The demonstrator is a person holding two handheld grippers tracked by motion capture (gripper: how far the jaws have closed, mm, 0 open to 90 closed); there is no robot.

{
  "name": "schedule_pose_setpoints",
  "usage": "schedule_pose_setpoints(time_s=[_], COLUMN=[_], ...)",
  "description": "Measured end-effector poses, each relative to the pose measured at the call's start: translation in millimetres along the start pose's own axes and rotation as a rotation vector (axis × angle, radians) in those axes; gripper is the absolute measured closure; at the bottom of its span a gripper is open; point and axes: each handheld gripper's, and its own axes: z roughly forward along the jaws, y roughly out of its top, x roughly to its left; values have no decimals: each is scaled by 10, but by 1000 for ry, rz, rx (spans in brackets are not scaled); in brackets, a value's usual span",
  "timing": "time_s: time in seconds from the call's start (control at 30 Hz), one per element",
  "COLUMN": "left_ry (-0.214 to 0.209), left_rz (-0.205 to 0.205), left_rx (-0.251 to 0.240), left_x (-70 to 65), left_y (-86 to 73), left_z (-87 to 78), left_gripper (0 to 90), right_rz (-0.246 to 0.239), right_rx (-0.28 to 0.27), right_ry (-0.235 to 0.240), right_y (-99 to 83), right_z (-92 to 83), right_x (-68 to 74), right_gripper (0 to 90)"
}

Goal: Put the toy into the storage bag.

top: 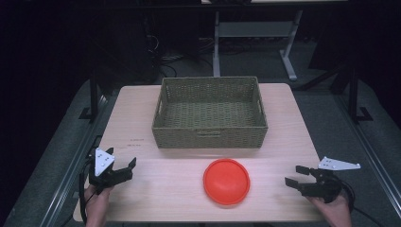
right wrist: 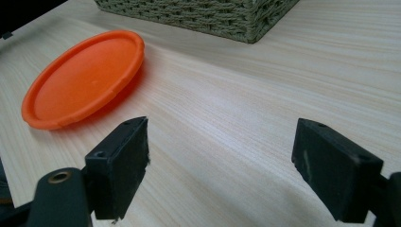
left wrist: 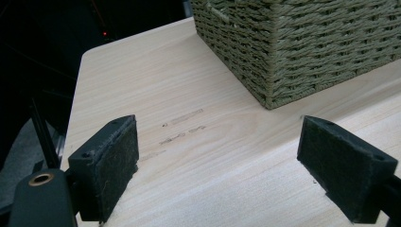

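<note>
High view shows the orange plate (top: 226, 181) lying untouched on the desk (top: 283, 142), between the left gripper (top: 124, 169) and right gripper (top: 297, 176), both spread wide, holding nothing. Beyond them the wicker basket (top: 210, 133) sits empty; the work looks unstarted.

Both grippers black, two-jaw, hand-held. Left gripper (top: 126, 169): grey three-cornered plate (top: 103, 161) on top with small dark screw dots, black cable (top: 84, 187) looping off at 7 o'clock. Right gripper (top: 296, 176): same grey plate (top: 337, 164), longer and flatter-looking, screw dots along it, black cable (top: 349, 193) curling at 4 o'clock. Left gripper view: jaws are blocky black wedges faced with dark felt-like pads (left wrist: 116, 163), slightly frayed at the edges; small screw hole in each jaw top; brass-ringed hole (left wrist: 40, 178) in the black body at 8 o'clock. Right gripper view: same pads (right wrist: 128, 163), same brass-ringed hole (right wrist: 60, 177). Hands bare, no sleeves visible.
</note>
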Motion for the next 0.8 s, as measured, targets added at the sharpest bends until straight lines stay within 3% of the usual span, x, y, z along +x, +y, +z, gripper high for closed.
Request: schedule_pose_setpoints(time_s=[0.3, 0.63, 0.8], left_ry=[-5, -10, -7], left_rz=[10, 1, 3], left_rx=[-3, -4, -8], left_x=[-18, -19, -29], left_y=[7, 10, 16], left_z=[3, -5, -21], left_gripper=[127, 128, 127], right_rz=[-1, -38, -73], right_rx=[8, 5, 39], right_ry=[18, 39, 58], right_y=[64, 252, 373], right_z=[23, 78, 153], right_x=[94, 273, 351], right_gripper=[188, 187, 191])
